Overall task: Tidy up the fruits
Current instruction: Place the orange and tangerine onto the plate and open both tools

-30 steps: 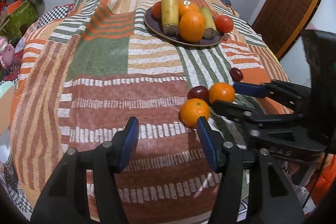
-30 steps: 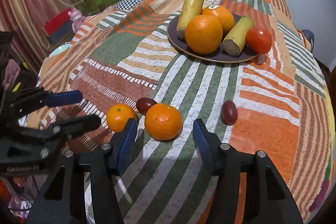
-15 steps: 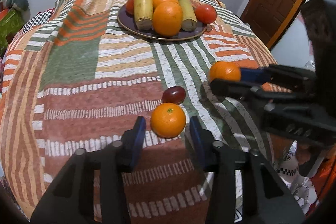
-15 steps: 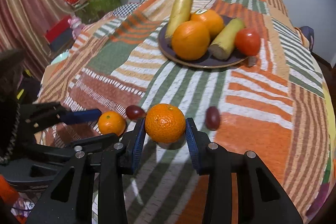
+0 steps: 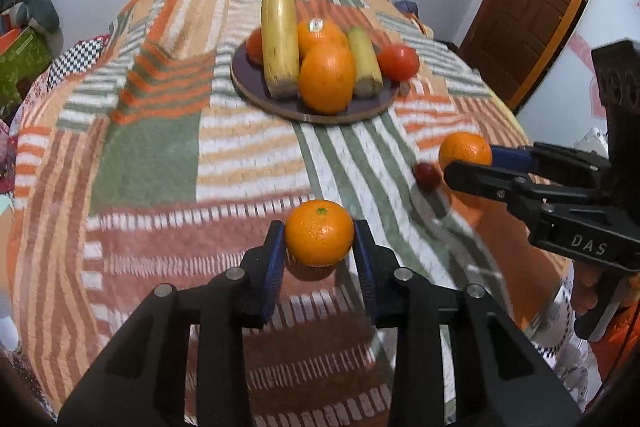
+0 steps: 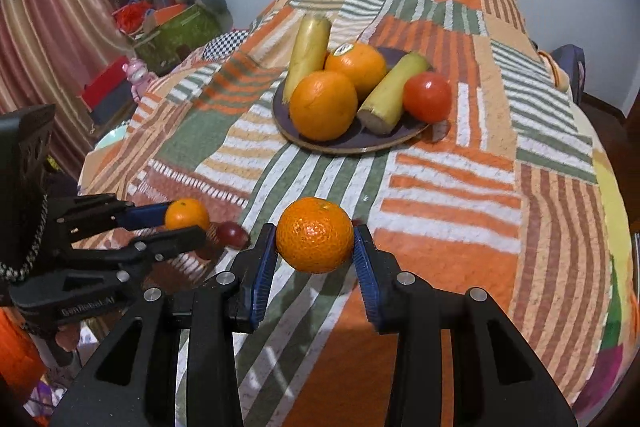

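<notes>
My left gripper (image 5: 320, 239) holds a tangerine (image 5: 320, 233) between its blue pads just above the striped quilt, and its jaws are still closing on it. My right gripper (image 6: 315, 243) is shut on a second tangerine (image 6: 315, 235), also lifted off the quilt. Each gripper shows in the other's view: the right gripper (image 5: 474, 163) with its tangerine (image 5: 464, 149), the left gripper (image 6: 186, 225) with its tangerine (image 6: 186, 213). A dark red fruit (image 5: 427, 174) lies on the quilt between them. Beyond stands a dark plate (image 5: 352, 113) with two oranges, two bananas and a tomato.
The quilt (image 6: 460, 187) falls away at its left and right edges. A brown door (image 5: 540, 7) stands at the back right. A green box (image 6: 176, 35) with clutter and a striped curtain (image 6: 48, 27) are at the left. A hand (image 5: 588, 291) holds the right gripper's handle.
Both grippers have shut on the tangerines that lay on the quilt and lifted them a little. The two hands have drifted apart; one dark red fruit stays on the quilt.
</notes>
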A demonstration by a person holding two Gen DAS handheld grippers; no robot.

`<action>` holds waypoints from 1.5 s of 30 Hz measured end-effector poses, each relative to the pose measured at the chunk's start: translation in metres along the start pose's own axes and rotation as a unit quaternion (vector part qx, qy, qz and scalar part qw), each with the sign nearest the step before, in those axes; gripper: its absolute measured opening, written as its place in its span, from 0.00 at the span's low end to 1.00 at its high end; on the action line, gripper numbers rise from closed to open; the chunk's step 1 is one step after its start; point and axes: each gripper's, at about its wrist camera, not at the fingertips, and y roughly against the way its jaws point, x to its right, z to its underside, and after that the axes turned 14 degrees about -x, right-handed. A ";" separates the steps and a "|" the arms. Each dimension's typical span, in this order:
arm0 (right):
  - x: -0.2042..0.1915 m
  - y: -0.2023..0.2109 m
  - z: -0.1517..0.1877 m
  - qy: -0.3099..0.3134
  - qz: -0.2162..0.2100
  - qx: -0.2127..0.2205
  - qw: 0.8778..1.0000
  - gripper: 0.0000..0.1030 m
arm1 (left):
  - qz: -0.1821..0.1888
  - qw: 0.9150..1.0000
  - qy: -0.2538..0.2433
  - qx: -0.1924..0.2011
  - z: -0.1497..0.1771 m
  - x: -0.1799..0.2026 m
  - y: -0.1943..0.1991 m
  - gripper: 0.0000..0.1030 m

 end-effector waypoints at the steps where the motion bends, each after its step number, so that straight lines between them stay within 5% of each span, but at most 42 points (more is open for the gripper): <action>1: 0.002 0.002 -0.003 -0.001 0.001 0.004 1.000 0.34 | 0.000 1.000 -0.001 0.006 -0.005 -0.001 0.003 0.33; 19: 0.031 0.015 -0.072 -0.007 0.005 0.062 0.998 0.34 | -0.013 0.997 -0.027 0.070 -0.096 0.006 0.020 0.33; 45: 0.047 -0.034 -0.113 0.005 0.029 0.038 0.999 0.34 | -0.002 0.998 -0.017 0.053 -0.162 -0.009 -0.035 0.33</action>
